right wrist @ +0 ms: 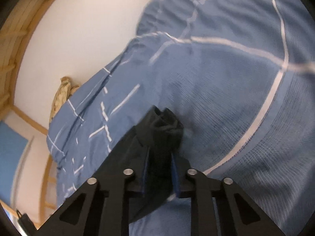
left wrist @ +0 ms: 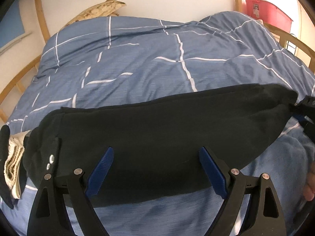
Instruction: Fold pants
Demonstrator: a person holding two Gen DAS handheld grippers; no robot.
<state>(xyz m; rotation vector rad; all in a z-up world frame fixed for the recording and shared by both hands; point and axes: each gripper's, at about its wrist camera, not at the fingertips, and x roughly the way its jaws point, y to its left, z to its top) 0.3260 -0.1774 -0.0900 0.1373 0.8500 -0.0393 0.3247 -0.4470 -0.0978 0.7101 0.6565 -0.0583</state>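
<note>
Across the near edge of the bed: blue duvet (left wrist: 149, 59) with white grid lines, rumpled, covering the whole surface up to the wall; wooden bed frame (left wrist: 40, 11) at the far left corner; red bin (left wrist: 269, 11) past the far right corner; tan crumpled thing (left wrist: 102, 7) against the wall at the far edge, kind unclear.

Black pants (left wrist: 157, 129) laid lengthwise along the near edge, one long dark band, apparently both legs stacked; small striped cloth (left wrist: 12, 163) just beside the left end.

Left gripper (left wrist: 157, 167) spread wide, blue pads either side of the pants' middle, not pressing; nothing held.

Right gripper (right wrist: 160, 157) pinched together on a bunched end of the pants (right wrist: 165, 122) at the right end, fabric gathered between the blue pads; right end slightly raised off the duvet, judging by the left view.

Progress, as a judgement: lengthwise fold looks done; crosswise folding not yet done; right end gripped and probably due to be carried over toward the left end; left side still needs a hold or an anchor; smoothing afterwards.
</note>
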